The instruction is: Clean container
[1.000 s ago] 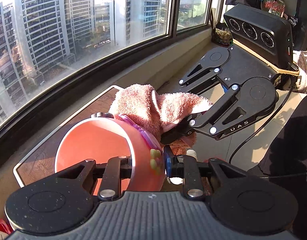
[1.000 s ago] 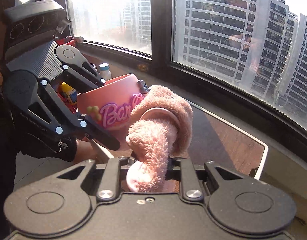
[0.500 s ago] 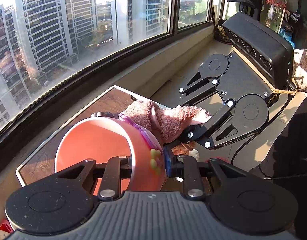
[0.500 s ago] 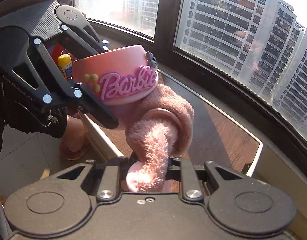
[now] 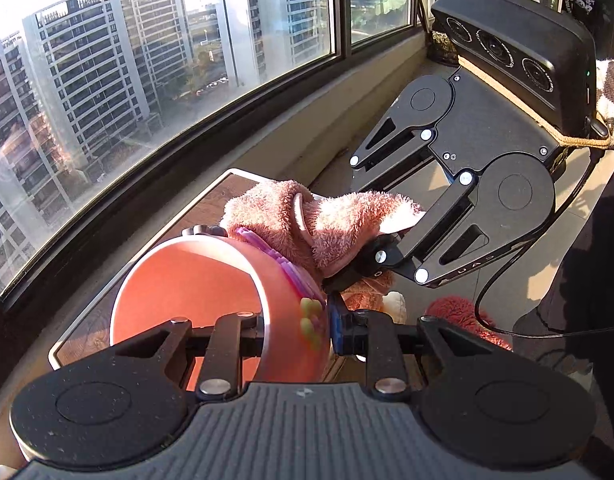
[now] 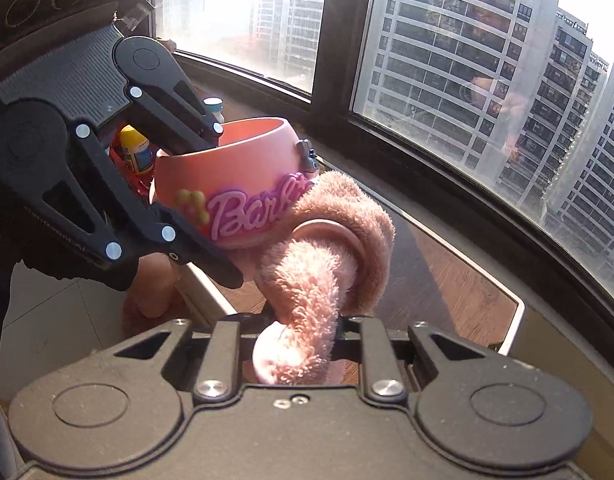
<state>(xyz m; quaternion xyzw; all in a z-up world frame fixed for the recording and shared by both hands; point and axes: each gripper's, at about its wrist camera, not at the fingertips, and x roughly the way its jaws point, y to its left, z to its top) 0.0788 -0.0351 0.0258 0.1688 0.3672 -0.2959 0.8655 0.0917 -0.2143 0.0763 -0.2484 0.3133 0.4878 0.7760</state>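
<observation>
- Container (image 5: 195,296) is sitting clamped by its wall in the left gripper (image 5: 295,332), one finger inside the pink cup and one outside, held up over the wooden tray (image 6: 447,280) by the window. Compared with half a second ago it's dropping back down a bit and tilting its mouth more toward the left camera.
- Towel (image 6: 327,248), the fluffy pink one, is being pinched in the closed right gripper (image 6: 299,344) and is now pressing on the outer wall just past the Barbie lettering (image 6: 251,216), where a moment back it was more underneath. So I'd say the wipe is working round the outside, inside not done yet.
- Hard to see: the actual contact patch is getting covered by towel folds, the cup's base is hidden, and the stuff behind the left gripper (yellow-capped bottle (image 6: 135,152)?) is mostly blocked.
</observation>
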